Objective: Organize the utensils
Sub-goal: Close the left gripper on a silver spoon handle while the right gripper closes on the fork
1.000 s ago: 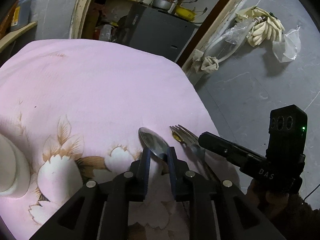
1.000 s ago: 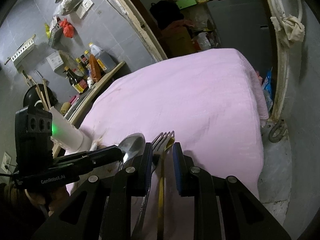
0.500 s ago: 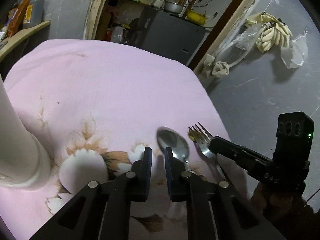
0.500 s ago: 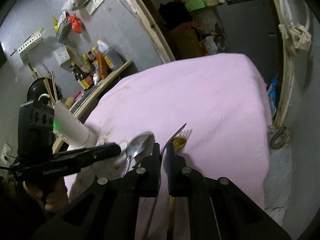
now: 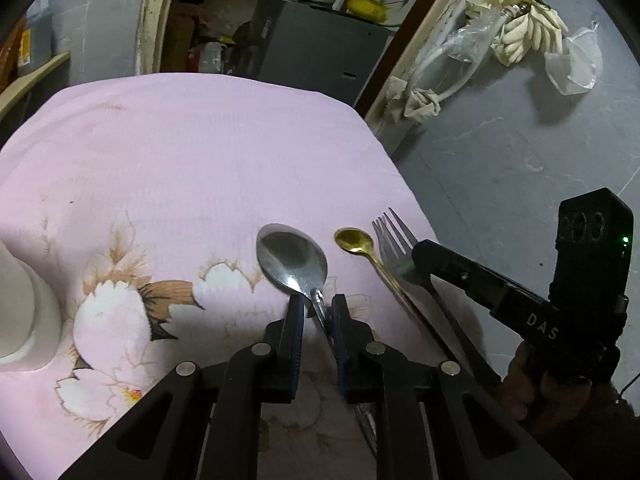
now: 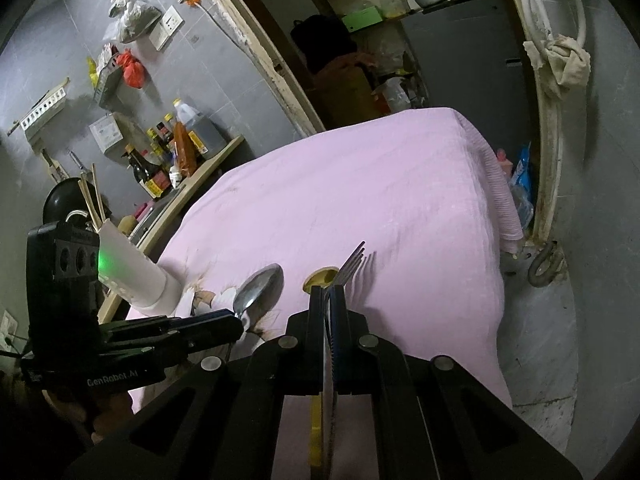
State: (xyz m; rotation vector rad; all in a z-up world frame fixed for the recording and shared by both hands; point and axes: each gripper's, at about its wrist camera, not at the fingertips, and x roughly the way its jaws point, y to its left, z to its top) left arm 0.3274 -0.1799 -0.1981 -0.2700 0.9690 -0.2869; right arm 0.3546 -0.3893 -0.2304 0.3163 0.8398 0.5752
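Steel fork (image 6: pixel 352 264): thin, stiff, slippery, so my right gripper (image 6: pixel 329 292) pinches its neck edge-on above the pink desk (image 6: pixel 360 192). My left gripper (image 5: pixel 316 308), narrow, straddles the spoon (image 5: pixel 292 260) neck, jaws just reopening slightly.

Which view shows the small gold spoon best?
Left wrist: the gold spoon lies in full view, bowl and handle, between big spoon and fork. Right wrist shows only part of its bowl and handle behind the right hand-held gripper.
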